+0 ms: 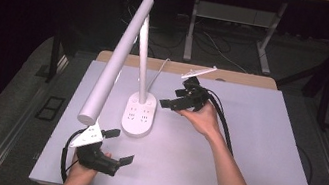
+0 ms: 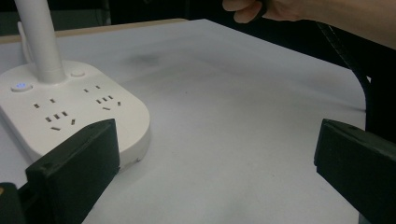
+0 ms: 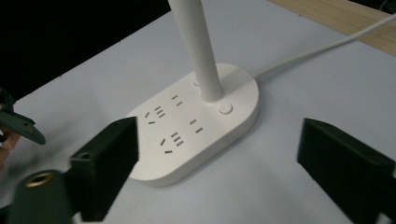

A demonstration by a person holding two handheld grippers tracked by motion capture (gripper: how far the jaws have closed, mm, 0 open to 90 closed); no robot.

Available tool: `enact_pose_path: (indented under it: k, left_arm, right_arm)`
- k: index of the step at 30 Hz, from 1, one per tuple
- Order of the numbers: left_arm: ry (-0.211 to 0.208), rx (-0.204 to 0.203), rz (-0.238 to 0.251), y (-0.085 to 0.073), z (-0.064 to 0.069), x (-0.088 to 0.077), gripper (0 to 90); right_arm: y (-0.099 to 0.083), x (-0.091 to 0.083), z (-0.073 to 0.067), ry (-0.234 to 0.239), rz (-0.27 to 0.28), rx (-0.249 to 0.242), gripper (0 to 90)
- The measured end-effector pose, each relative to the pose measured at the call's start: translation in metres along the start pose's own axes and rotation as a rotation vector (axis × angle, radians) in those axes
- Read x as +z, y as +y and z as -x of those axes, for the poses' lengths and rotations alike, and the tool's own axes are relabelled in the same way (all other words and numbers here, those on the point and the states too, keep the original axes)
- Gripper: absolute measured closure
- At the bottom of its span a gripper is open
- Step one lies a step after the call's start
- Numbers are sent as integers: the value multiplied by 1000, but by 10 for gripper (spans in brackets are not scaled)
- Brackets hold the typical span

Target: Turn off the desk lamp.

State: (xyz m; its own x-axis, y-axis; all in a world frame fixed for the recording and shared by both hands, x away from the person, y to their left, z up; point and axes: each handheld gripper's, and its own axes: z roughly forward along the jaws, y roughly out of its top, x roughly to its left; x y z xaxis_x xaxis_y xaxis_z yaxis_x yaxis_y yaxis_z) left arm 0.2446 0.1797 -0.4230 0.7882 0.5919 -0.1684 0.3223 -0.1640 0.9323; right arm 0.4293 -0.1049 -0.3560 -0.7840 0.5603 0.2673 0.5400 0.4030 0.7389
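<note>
Just ahead of right gripper [image 3: 217, 163], jaws wide apart and empty: white lamp base [image 3: 196, 126] flat on table [image 1: 253, 153], upright pole [image 3: 196, 51] beyond. Beside base's near end, left gripper [image 2: 215, 163], likewise agape, holding nothing.

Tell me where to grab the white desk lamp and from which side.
Grip the upright stem just above the base, coming in level from the right gripper's side. The stem is a slim round post that open jaws could probably span; the base is wide and flat, and the long head slants overhead.
</note>
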Motion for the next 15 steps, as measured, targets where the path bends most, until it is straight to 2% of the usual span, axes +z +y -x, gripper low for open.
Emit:
enact_pose_path:
  k: [7, 9, 10, 15]
  left_arm:
    - [-1, 4, 0, 0, 0, -1, 0]
    - [-2, 4, 0, 0, 0, -2, 0]
    - [-2, 8, 1, 0, -1, -2, 0]
    - [-5, 1, 1, 0, 1, -2, 0]
  right_arm:
    - [8, 16, 1, 19, 4, 9, 337]
    - [8, 19, 2, 18, 0, 11, 356]
    - [9, 25, 4, 11, -10, 11, 405]
    - [11, 38, 7, 9, -15, 25, 536]
